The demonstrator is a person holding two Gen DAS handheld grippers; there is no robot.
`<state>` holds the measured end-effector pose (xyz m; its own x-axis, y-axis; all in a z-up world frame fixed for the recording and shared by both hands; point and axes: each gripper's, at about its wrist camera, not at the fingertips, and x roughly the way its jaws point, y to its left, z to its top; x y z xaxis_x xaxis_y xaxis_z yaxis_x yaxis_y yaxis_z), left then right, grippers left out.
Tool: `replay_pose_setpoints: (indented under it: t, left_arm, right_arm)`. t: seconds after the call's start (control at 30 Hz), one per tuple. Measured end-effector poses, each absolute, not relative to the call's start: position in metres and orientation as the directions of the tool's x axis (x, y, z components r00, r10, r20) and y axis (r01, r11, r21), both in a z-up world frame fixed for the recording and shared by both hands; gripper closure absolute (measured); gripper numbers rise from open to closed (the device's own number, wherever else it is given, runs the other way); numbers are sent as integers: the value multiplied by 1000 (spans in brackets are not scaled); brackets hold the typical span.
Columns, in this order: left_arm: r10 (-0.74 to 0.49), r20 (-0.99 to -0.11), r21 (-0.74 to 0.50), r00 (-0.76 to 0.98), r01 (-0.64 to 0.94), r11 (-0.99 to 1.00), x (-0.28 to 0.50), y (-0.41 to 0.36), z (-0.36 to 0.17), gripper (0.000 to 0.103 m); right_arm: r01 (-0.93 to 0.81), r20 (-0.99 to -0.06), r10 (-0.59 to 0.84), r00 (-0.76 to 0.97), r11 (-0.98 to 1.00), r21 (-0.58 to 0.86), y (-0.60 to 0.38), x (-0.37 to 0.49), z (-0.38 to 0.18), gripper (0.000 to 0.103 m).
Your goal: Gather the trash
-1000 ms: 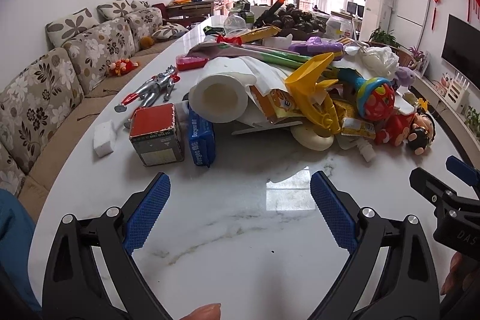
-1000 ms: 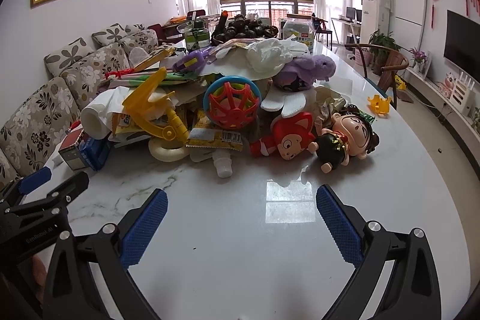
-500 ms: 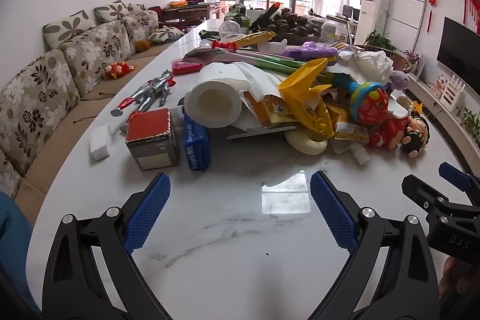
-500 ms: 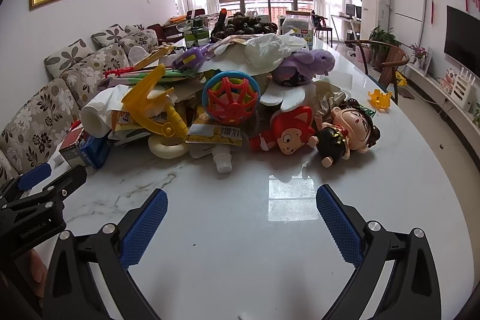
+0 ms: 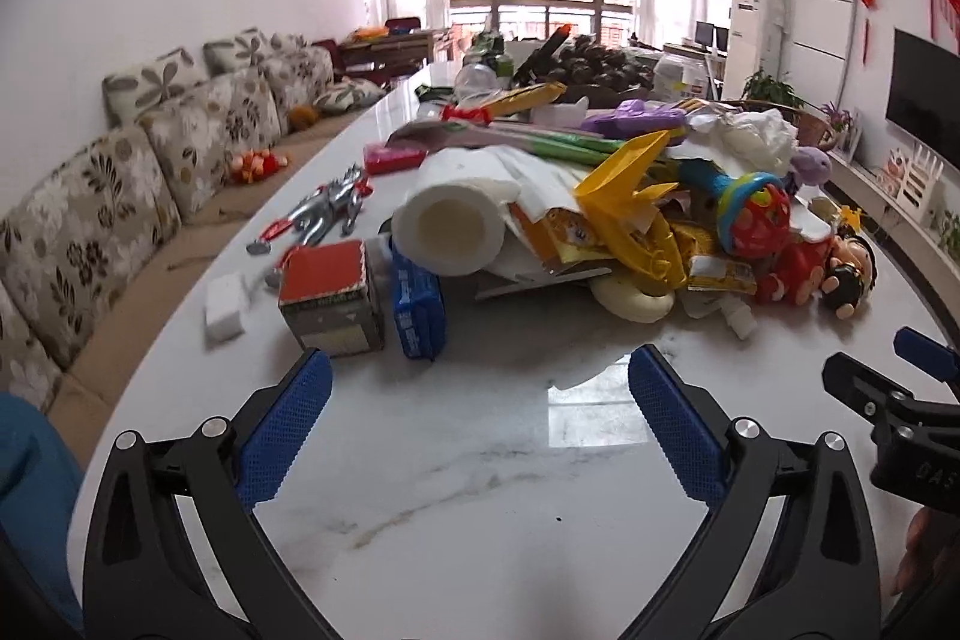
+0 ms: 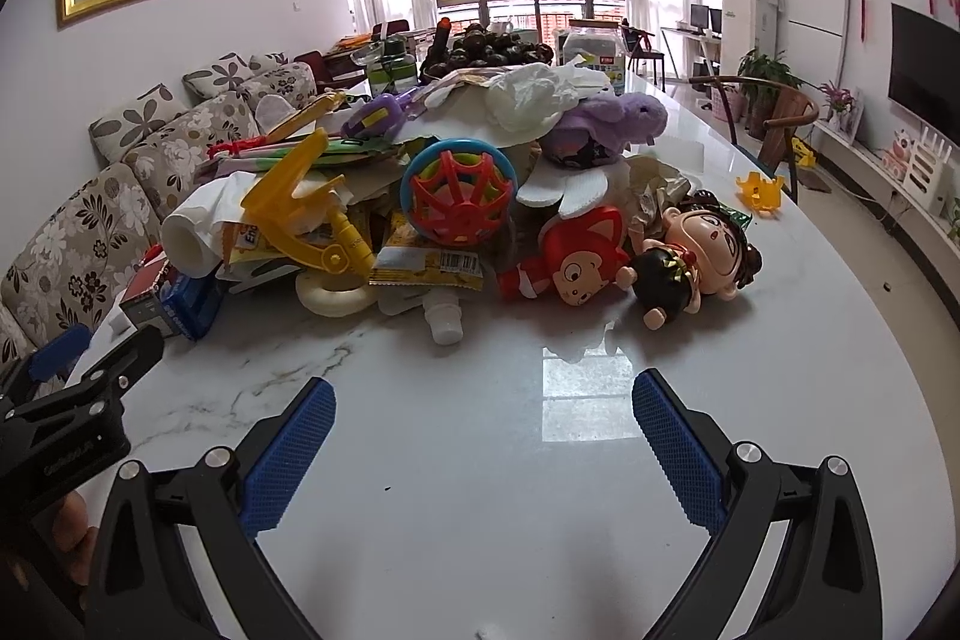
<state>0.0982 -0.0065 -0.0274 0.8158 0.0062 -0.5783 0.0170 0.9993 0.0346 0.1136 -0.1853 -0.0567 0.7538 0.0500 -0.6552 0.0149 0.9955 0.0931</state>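
A heap of toys and trash lies on a white marble table (image 5: 480,490). It holds a paper towel roll (image 5: 450,226), a yellow snack wrapper (image 6: 429,268), a white pouch cap (image 6: 444,325), a crumpled white bag (image 6: 528,97), a red-topped box (image 5: 330,295) and a blue tissue pack (image 5: 417,313). My left gripper (image 5: 477,376) is open and empty, short of the box and pack. My right gripper (image 6: 483,400) is open and empty, short of the pouch cap. Each gripper shows at the edge of the other's view.
Toys in the heap: yellow plastic toy (image 6: 300,214), red and blue rattle (image 6: 459,196), red fox doll (image 6: 570,262), black-dressed doll (image 6: 690,262), purple plush (image 6: 612,124). A silver robot figure (image 5: 324,214) and white eraser block (image 5: 225,310) lie left. A flowered sofa (image 5: 90,196) runs along the table's left.
Both grippers have tilted up and eased slightly toward the heap, so the pile sits a little nearer and lower in view. Both stay open and empty.
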Motion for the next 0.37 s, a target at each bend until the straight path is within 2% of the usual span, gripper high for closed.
replay_pose_setpoints:
  t: [0.37]
  left_arm:
    - [-17, -578, 70, 816, 70, 995, 96, -20, -26, 7]
  right_arm:
    - [17, -652, 56, 756, 994, 105, -186, 113, -53, 5]
